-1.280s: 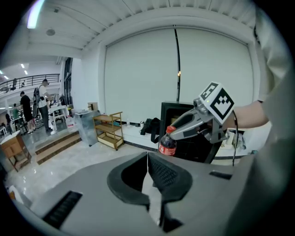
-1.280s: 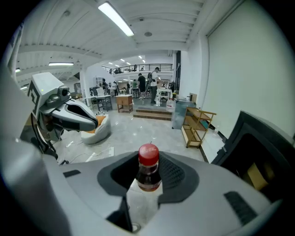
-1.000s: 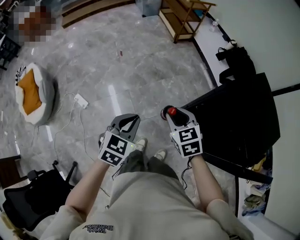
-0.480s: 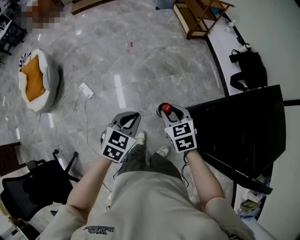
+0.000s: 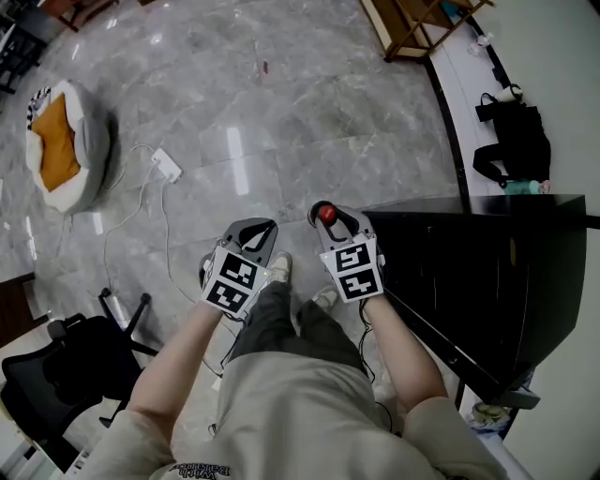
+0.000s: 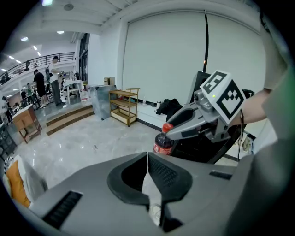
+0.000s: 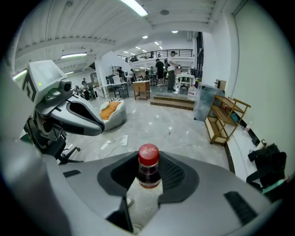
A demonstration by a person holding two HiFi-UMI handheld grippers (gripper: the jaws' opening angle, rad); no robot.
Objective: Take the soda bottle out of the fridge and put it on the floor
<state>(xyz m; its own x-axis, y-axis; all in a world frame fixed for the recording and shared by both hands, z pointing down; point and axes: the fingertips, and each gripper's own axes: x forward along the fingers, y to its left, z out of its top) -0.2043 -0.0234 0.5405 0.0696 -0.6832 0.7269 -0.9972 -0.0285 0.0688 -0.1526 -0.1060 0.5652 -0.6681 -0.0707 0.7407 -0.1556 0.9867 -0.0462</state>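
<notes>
Head view, starting at its left edge: a round grey-and-white floor cushion with an orange middle (image 5: 58, 145) lies on the grey marble floor (image 5: 309, 112). A white power strip (image 5: 166, 166) with its cable lies near it. A black office chair (image 5: 66, 375) stands in the lower left corner.

Next come the grey left tongs (image 5: 251, 230) with their marker cube, held above the floor in front of the person's legs. In the left gripper view their tips meet, drawn together with nothing between them.

Just beside them are the grey right tongs (image 5: 325, 217). They clamp the neck of a dark plastic soda bottle with a red cap (image 5: 326, 212). In the right gripper view the two black pads press on the neck directly under the cap, and the bottle stands upright between them. The left gripper view shows its red-labelled body hanging below those tongs. Its base is hidden, so I cannot tell whether it touches the floor. The bottle is outside the tall black fridge (image 5: 469, 272), just to the left of it, above open floor.

Further right a black bag (image 5: 514, 141) rests by the white wall. A light wooden shelf rack (image 5: 412, 23) stands at the top edge.
</notes>
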